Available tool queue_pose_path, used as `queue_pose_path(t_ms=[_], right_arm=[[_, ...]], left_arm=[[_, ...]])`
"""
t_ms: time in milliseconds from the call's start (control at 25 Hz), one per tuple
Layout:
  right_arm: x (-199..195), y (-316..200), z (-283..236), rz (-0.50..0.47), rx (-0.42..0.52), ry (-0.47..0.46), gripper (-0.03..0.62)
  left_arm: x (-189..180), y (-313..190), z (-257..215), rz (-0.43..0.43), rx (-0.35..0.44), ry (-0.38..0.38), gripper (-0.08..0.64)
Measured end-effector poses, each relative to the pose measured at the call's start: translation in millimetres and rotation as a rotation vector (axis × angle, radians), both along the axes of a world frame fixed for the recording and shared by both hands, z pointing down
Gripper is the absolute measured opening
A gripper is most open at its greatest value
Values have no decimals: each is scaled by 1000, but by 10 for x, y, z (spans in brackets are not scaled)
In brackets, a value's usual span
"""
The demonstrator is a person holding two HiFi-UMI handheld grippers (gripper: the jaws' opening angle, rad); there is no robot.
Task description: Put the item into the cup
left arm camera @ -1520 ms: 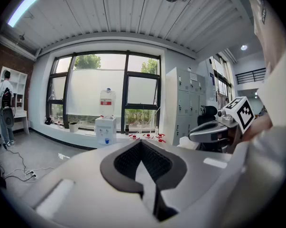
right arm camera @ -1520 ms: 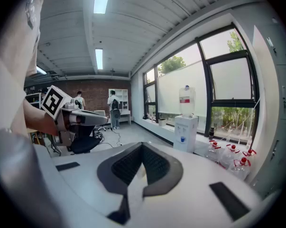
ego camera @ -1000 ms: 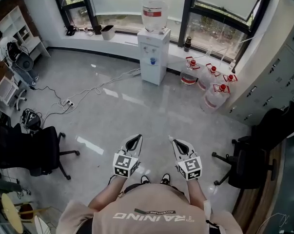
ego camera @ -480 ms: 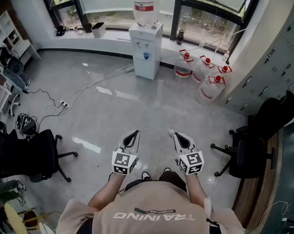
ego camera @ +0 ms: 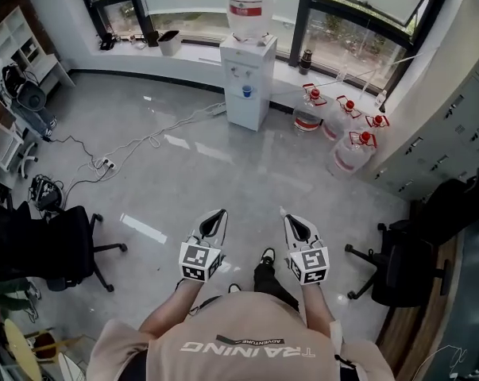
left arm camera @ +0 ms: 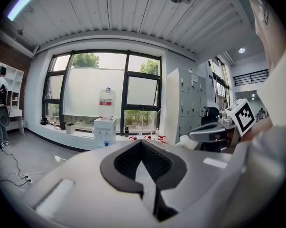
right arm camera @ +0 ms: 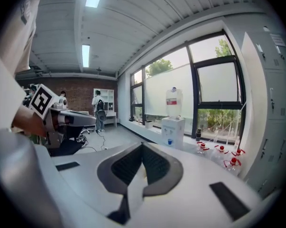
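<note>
No cup and no item to go in it shows in any view. In the head view my left gripper (ego camera: pixel 216 215) and right gripper (ego camera: pixel 287 218) are held side by side at waist height over a grey floor, both pointing forward. Each is shut with nothing between the jaws. The left gripper view looks along its closed jaws (left arm camera: pixel 142 145) toward a window wall, with the right gripper (left arm camera: pixel 227 126) at its right edge. In the right gripper view the closed jaws (right arm camera: pixel 142 147) face the same windows, and the left gripper (right arm camera: pixel 62 120) appears at the left.
A white water dispenser (ego camera: pixel 249 82) stands ahead by the windows, with several water jugs (ego camera: pixel 350 141) on the floor to its right. Cables (ego camera: pixel 136 145) trail across the floor at left. Black office chairs (ego camera: pixel 64 248) (ego camera: pixel 398 268) flank me. Grey lockers (ego camera: pixel 453 125) line the right wall.
The person has stepped forward and one shoe now shows ahead of the body. The head view has shifted slightly. Both grippers keep the same shut, empty pose.
</note>
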State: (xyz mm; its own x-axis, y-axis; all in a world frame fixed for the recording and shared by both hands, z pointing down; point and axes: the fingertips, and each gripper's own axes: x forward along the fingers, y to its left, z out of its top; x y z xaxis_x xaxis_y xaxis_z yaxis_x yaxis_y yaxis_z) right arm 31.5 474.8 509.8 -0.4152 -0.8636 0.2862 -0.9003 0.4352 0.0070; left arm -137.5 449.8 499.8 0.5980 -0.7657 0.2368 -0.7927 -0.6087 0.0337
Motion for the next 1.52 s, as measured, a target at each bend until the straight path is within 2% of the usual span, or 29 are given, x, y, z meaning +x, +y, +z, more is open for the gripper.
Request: queue_pose_path(t_ms=[120,360,560,720,920,1080,1360,1520], right_arm=[[95,-315,11,-39,16,35,11],[382,-1001,4,-96,30,13,11],[535,-1440,45,-158,24,14,11],[595,-1723,129,-193,19,26,11],[634,-1971,181,-221,8,26,11],[606,-2175,243,-230,-2,26,11],[488,-2635,331,-199,-29,27,11],[405,-3041,213,-164,-17,50,11]], left_arm=[[148,-278,-39,-20,12,-16,8],[512,-929,-202,-66,61,-16,8],[689,-1302,-200,-128,58,-6,8],[801,-1468,-114,-155,18,17,8],[953,-1647,43,-136,-28,7,8],[999,-1845,43,-122,-35,-14,8],[901,-2314,151,-74,-54,-32,8],[773,-2787,38,-48,-23,-18,8]])
